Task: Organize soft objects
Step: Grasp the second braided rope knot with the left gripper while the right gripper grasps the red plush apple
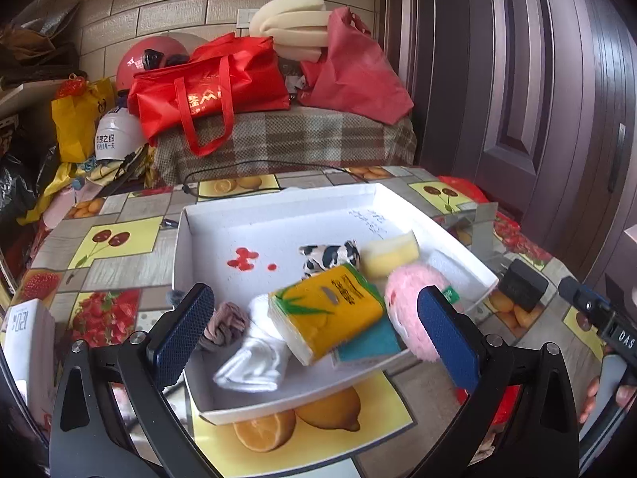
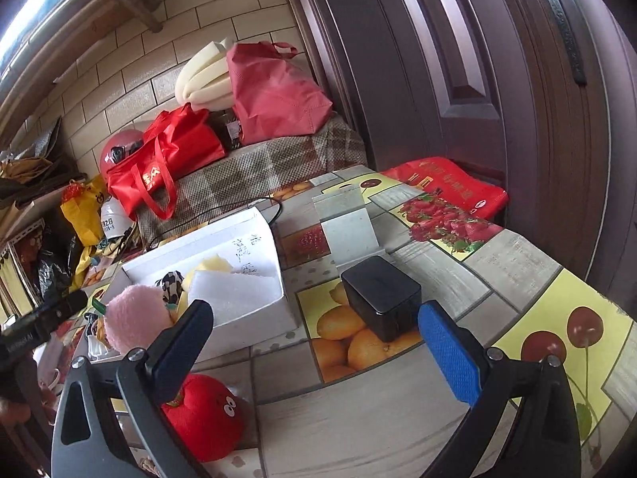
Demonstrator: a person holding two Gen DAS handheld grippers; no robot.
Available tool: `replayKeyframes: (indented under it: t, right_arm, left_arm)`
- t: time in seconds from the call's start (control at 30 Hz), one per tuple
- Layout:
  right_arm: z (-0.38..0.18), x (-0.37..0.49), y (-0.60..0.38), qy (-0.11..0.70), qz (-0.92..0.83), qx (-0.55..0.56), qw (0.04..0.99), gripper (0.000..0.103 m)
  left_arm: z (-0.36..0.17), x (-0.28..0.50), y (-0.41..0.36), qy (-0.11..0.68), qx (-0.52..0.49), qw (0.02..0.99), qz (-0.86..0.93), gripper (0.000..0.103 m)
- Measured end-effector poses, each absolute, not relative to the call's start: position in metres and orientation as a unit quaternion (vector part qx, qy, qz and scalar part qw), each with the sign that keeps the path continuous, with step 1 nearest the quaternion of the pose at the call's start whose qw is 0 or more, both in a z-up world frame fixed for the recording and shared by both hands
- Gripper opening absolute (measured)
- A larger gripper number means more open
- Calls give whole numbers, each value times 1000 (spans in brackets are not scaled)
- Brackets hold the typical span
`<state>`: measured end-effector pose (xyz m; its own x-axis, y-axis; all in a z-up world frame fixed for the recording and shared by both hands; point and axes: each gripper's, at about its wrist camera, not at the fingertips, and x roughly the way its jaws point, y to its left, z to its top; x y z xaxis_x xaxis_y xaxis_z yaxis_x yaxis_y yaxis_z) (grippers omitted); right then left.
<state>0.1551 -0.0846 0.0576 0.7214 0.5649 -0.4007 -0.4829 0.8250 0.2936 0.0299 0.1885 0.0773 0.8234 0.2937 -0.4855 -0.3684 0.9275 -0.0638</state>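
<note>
A white shallow box (image 1: 278, 207) on the fruit-print table holds a yellow tissue pack (image 1: 326, 310), a pink fluffy ball (image 1: 410, 298), a yellow sponge (image 1: 390, 253), a cow-print cloth (image 1: 326, 257), a white folded cloth (image 1: 254, 362), a mauve knotted cloth (image 1: 227, 322) and a teal pad (image 1: 370, 342). My left gripper (image 1: 314, 330) is open and empty, just above the box's near end. My right gripper (image 2: 314, 342) is open and empty over the table right of the box (image 2: 239, 306). A red plush apple (image 2: 207, 414) lies on the table by its left finger. The pink ball (image 2: 127, 314) also shows there.
A black box (image 2: 382, 294) and a grey metal stand (image 2: 346, 219) sit on the table to the right. A white carton (image 1: 28, 338) stands at the left edge. Red bags (image 1: 207, 87), a helmet and foam are piled on a plaid bench behind. A dark door is at right.
</note>
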Motion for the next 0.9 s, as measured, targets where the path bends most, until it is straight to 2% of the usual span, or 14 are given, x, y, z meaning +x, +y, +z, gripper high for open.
replayKeyframes:
  t: [0.2, 0.4, 0.5, 0.77, 0.9]
  right_arm:
    - [56, 157, -94, 244, 284, 110, 921, 103]
    - [57, 154, -99, 233, 287, 122, 921, 103]
    - [54, 155, -95, 259, 298, 114, 912, 103]
    - [50, 125, -33, 288, 386, -45, 875, 103]
    - [42, 118, -4, 310, 409, -106, 852, 103]
  left_arm:
    - [62, 11, 149, 255, -43, 953, 157, 103]
    - [43, -11, 126, 301, -62, 948, 86, 103]
    - [35, -16, 119, 330, -78, 940, 40, 103]
    - [25, -11, 71, 378, 9, 926, -15, 103]
    - [24, -12, 75, 382, -7, 924, -14, 103]
